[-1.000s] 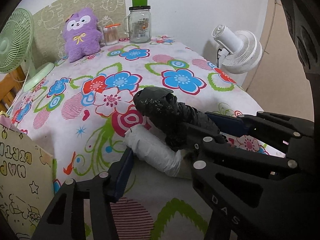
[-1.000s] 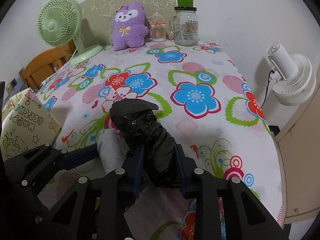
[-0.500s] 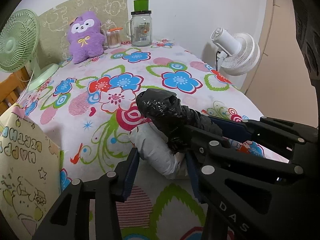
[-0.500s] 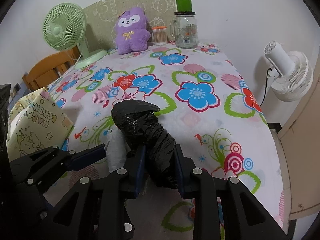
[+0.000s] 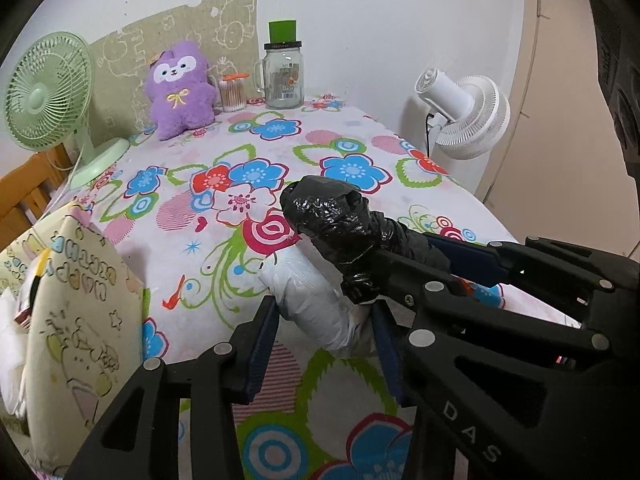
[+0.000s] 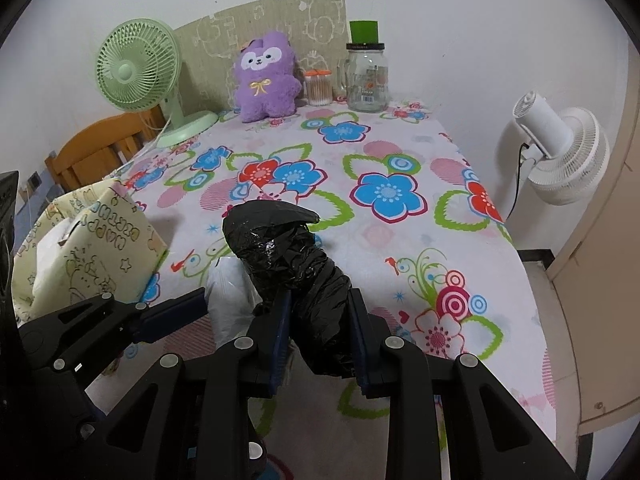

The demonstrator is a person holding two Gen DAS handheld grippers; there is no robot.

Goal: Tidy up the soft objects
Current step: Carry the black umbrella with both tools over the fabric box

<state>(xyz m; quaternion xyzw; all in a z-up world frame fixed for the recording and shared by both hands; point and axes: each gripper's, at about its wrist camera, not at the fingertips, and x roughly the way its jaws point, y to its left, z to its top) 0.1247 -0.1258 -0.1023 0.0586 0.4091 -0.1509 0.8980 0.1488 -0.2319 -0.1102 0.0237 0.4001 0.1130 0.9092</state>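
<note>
A table under a flower-print cloth (image 5: 248, 148) stands against a white wall; in the left wrist view a purple plush toy (image 5: 180, 90), a glass jar (image 5: 283, 78) and a green desk fan (image 5: 44, 88) line its far edge, a white fan (image 5: 464, 116) stands beyond the right edge, and a printed paper bag (image 5: 84, 320) sits at near left. The left gripper (image 5: 324, 332) has its jaws closed on a white plastic bundle (image 5: 308, 300), a smooth, crinkled roll raised above the cloth. Touching it on the right lies a black plastic bundle (image 5: 340, 220), glossy and wrinkled, with a blunt bulging end. In the right wrist view the same table (image 6: 400, 240), plush toy (image 6: 266, 76), jar (image 6: 367, 80) and both fans appear. The right gripper (image 6: 318, 320) clamps the black bundle (image 6: 288, 256) at its narrower near end; the roll angles up and away over the near half of the cloth. The white bundle (image 6: 228, 296) shows just left of it, against its side.
</note>
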